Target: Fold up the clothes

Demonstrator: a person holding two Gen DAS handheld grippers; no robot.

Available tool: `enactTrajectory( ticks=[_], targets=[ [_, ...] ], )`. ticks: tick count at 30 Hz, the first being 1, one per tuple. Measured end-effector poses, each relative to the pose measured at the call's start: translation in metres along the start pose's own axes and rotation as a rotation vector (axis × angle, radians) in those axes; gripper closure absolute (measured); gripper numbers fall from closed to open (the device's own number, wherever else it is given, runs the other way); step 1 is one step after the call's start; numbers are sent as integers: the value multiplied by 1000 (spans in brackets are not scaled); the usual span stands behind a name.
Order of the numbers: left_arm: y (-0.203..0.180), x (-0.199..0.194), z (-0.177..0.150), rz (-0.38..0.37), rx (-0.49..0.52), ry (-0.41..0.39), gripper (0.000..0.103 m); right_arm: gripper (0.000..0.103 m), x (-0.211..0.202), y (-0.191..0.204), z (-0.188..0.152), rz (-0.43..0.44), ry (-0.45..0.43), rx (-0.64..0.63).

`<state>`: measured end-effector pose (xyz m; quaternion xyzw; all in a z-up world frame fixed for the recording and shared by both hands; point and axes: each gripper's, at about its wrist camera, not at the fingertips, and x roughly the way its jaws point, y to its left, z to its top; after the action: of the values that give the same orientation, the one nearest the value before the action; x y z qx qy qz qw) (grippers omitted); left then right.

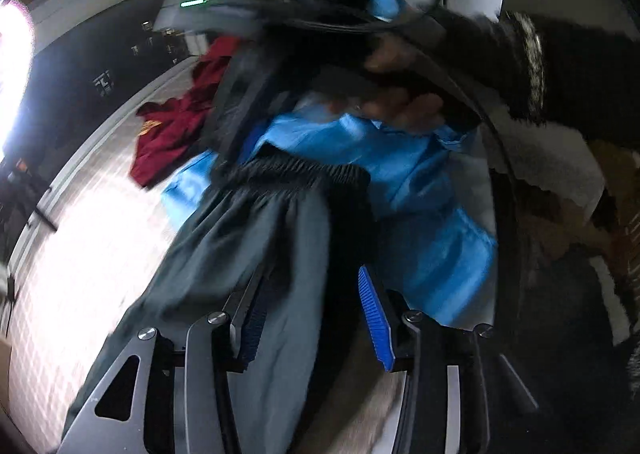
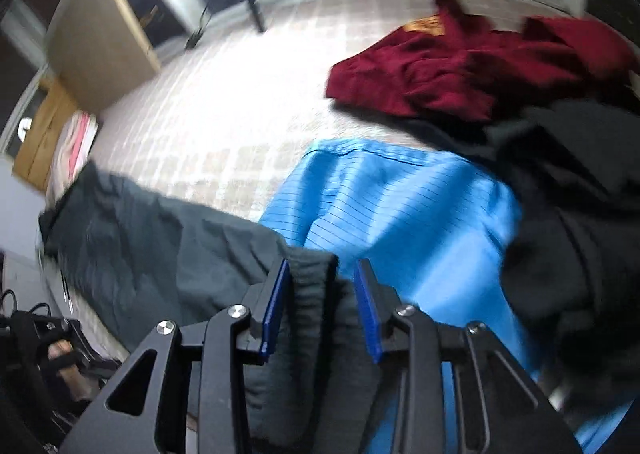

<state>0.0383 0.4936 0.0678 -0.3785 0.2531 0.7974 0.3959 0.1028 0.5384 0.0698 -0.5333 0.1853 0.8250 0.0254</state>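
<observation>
Holding the dark grey shorts (image 2: 168,250) by their elastic waistband, you've got them strung between both tools, probably to spread them flat before folding. Right hand-held gripper (image 2: 320,294): jaws partly apart, waistband bunched between the blue pads (image 2: 276,306), touching the left pad, clear of the right one as far as blur allows. Left hand-held gripper (image 1: 312,318): jaws wider, dark cloth draped between them, right pad bare; whether it's pinching I can't tell. The shorts hang over the blue striped garment (image 2: 392,209) on the pale tiled surface (image 2: 224,101).

The left wrist view alone shows your right hand (image 1: 404,93) and black sleeve (image 1: 580,73) above the pile. The right wrist view alone shows the maroon garment (image 2: 472,69) spread out, a black garment (image 2: 580,181) beside the blue one, and a wooden cabinet (image 2: 96,33).
</observation>
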Motion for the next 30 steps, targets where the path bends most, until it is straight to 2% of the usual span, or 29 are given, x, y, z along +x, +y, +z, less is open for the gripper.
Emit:
enactTrajectory(
  ticks=[2,3,4,5,6,8,9,10,13,17,23,26,28,30],
  targets=[
    [2,13,5,29,0,11,60,70,5,2,3,24,7,-24],
    [4,18,5,29,-14,16,66,74,7,2,4,35,6,-28],
    [8,22,5,17,-39,22,75,78,7,1,5,47,2,-29],
    [13,26,4,5,-64,27,94,78,5,0,4,59,-5,-32],
    [17,28,3,-11,-98,29,101,79,2,-1,4,71,-13,-37],
    [27,26,0,-46,-173,23,101,80,-6,-2,3,77,-35,-49],
    [29,22,0,-56,-193,12,101,95,-10,-2,3,79,-47,-56],
    [31,17,1,-71,-210,1,101,97,-14,-3,2,76,-52,-51],
    [29,2,9,-121,-231,-28,101,97,-25,-8,2,94,-58,-13],
    [12,-6,21,-135,-157,-49,101,97,-38,-13,-7,52,-57,-14],
    [-2,15,16,-170,-120,7,101,97,-31,-28,-25,20,-25,47],
    [-5,26,13,-167,-112,79,98,92,-26,-24,-29,0,-24,31],
    [-4,16,12,-167,-119,79,93,80,-37,-28,-34,48,-49,63],
    [0,-3,10,-193,-146,53,84,56,-57,-38,-48,89,-122,120]
  ],
)
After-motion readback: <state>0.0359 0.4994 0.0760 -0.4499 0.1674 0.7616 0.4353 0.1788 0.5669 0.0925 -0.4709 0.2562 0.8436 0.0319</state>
